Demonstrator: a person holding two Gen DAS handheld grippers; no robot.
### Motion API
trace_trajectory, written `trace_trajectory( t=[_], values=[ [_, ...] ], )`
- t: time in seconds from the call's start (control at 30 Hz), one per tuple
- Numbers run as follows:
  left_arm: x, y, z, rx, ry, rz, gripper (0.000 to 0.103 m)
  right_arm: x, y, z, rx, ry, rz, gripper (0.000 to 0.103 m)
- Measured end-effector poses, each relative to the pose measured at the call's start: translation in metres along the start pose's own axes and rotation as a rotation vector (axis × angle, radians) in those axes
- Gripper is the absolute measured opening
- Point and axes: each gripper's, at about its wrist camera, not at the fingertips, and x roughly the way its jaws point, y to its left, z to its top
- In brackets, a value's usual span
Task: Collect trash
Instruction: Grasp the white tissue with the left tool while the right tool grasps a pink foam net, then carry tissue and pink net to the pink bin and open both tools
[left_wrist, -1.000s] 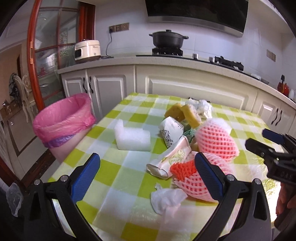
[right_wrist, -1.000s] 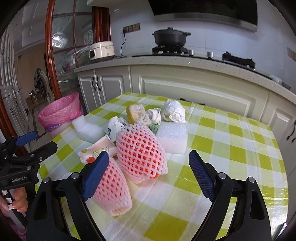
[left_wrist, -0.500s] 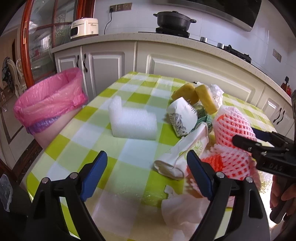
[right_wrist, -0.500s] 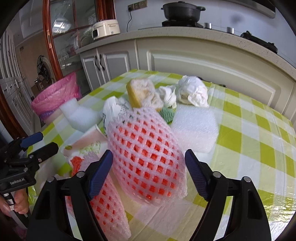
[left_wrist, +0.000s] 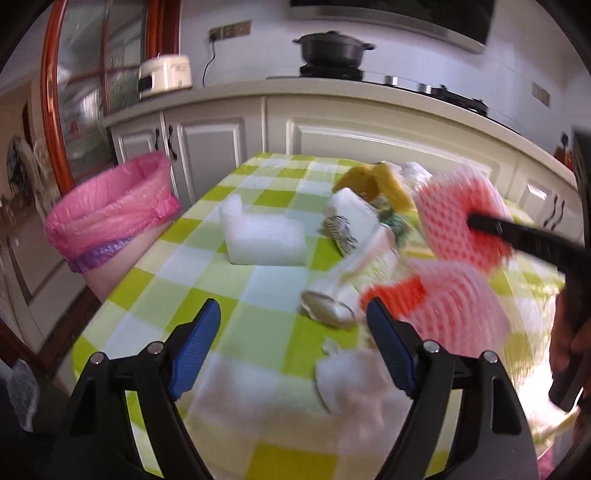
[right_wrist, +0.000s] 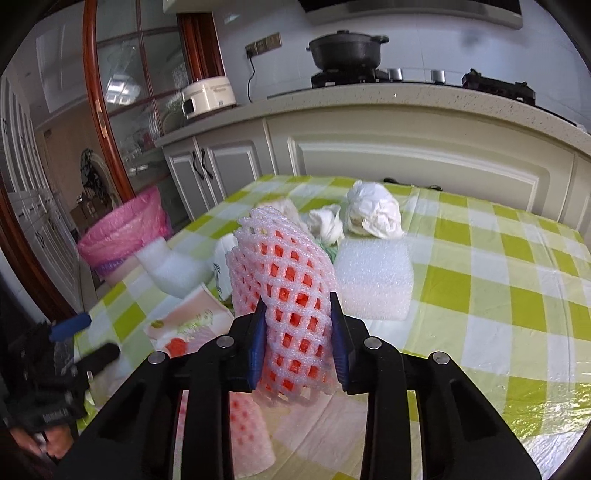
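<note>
While the left gripper (left_wrist: 291, 350) stands spread over bare tablecloth (left_wrist: 258, 325), the right gripper's (right_wrist: 298, 350) just-closed fingers pinch the foam net (right_wrist: 291, 295).

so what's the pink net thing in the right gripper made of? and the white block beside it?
Pink net sleeve: looks like soft expanded foam mesh, matte; the open diamond lattice pinches in where the right gripper squeezes it. White block: probably polyethylene packing foam, with a pebbly, faintly translucent surface and rounded edges.
</note>
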Motion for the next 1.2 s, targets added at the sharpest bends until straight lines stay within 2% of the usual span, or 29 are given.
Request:
trace_trajectory(
  t=[0.23,0.4,0.47,0.53,0.67,0.83,0.97,1.2],
  values=[
    [-0.006,-0.024,-0.021,0.021,0.015,-0.046,0.077,-0.036,0.015,-0.001,-0.039,-0.066,-0.002,0.031],
    [0.008,-0.028,-0.029,0.008,0.069,-0.071,0.06,-0.057,0.019,-0.011,-0.039,-0.08,-0.022,0.031],
    [0.012,-0.025,-0.032,-0.013,0.088,-0.095,0.042,-0.063,0.021,-0.014,-0.044,-0.082,-0.029,0.031],
    [0.015,-0.019,-0.032,-0.044,0.101,-0.133,0.031,-0.068,0.023,-0.016,-0.048,-0.081,-0.032,0.031],
    [0.004,-0.011,-0.029,-0.061,0.053,-0.125,0.019,-0.071,0.029,-0.02,-0.056,-0.081,-0.029,0.031],
    [-0.026,0.004,-0.019,-0.089,-0.069,-0.077,0.017,-0.071,0.042,-0.015,-0.074,-0.091,0.003,0.031],
    [-0.041,0.023,-0.009,-0.122,-0.117,-0.036,0.017,-0.065,0.061,-0.008,-0.111,-0.096,0.04,0.031],
    [-0.056,0.056,0.017,-0.142,-0.196,0.088,0.017,-0.035,0.097,0.011,-0.171,-0.087,0.118,0.031]
  ],
)
